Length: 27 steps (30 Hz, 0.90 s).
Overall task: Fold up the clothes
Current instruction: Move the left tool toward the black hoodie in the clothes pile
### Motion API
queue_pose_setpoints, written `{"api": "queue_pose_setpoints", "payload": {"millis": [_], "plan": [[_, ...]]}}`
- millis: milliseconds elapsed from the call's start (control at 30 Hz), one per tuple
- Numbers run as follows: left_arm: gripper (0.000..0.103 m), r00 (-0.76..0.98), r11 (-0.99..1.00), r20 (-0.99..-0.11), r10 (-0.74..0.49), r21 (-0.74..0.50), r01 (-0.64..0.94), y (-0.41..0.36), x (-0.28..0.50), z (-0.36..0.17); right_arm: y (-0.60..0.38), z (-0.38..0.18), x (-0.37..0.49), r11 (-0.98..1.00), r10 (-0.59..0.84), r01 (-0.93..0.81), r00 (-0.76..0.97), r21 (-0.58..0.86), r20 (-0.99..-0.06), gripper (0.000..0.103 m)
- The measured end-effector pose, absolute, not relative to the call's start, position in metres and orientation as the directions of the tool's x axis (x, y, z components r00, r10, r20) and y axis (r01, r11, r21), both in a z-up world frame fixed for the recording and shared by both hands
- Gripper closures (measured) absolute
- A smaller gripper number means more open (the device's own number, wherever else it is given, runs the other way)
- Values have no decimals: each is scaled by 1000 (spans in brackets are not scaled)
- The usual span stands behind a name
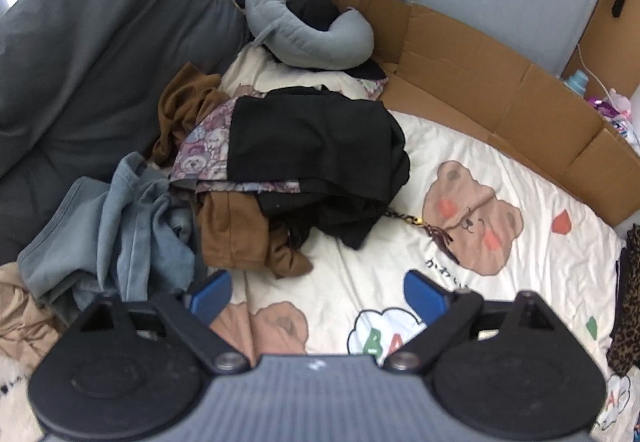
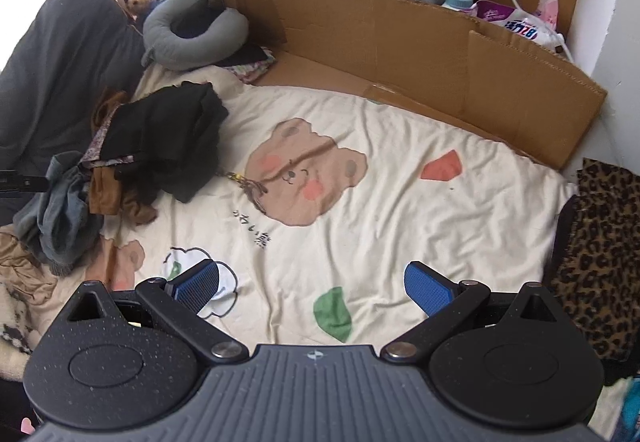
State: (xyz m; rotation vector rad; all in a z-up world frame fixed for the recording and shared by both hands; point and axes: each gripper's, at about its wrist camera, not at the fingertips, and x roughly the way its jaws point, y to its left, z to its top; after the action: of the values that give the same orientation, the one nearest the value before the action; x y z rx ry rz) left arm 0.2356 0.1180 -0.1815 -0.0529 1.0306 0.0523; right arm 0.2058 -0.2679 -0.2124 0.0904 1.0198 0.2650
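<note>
A bear-print bed sheet (image 2: 360, 201) carries a heap of unfolded clothes (image 1: 280, 169) at its left side, a black garment (image 1: 316, 145) on top, while the left gripper (image 1: 318, 294) and right gripper (image 2: 314, 286) hover above, fingers spread wide, holding nothing.

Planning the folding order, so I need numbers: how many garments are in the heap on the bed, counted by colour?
Counted by what shows; layers may hide more.
Black garment: 1
Brown garment: 1
Blue-grey garment: 1
Purple bear-print garment: 1
Total: 4
The leopard-print cloth lies apart at the bed's right edge and is not counted.
</note>
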Motion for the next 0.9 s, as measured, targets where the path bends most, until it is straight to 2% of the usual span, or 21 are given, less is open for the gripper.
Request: {"api": "queue_pose_setpoints", "payload": {"millis": [167,333,667,800,900], "plan": [[14,543,998,-840,22,-16,-66,122,247,-191,-264,-226,206,959,276,-203,515,197,-812,1],[26,570,998,-821,29,-4,-56,125,266,-205,-264,-239,211,953,300,-212,557,217,-774,1],[27,617,994,-784,62,-7,-108,139,306,-239,-263,-270,219,941,338,-230,614,247,-713,2],[38,630,988,-771,88,-11,-152,146,317,-255,-268,-278,217,922,380,-193,617,335,-689,2],[39,639,983,-761,108,-15,-185,152,325,-268,-270,-283,214,925,369,-185,639,330,-675,2]]}}
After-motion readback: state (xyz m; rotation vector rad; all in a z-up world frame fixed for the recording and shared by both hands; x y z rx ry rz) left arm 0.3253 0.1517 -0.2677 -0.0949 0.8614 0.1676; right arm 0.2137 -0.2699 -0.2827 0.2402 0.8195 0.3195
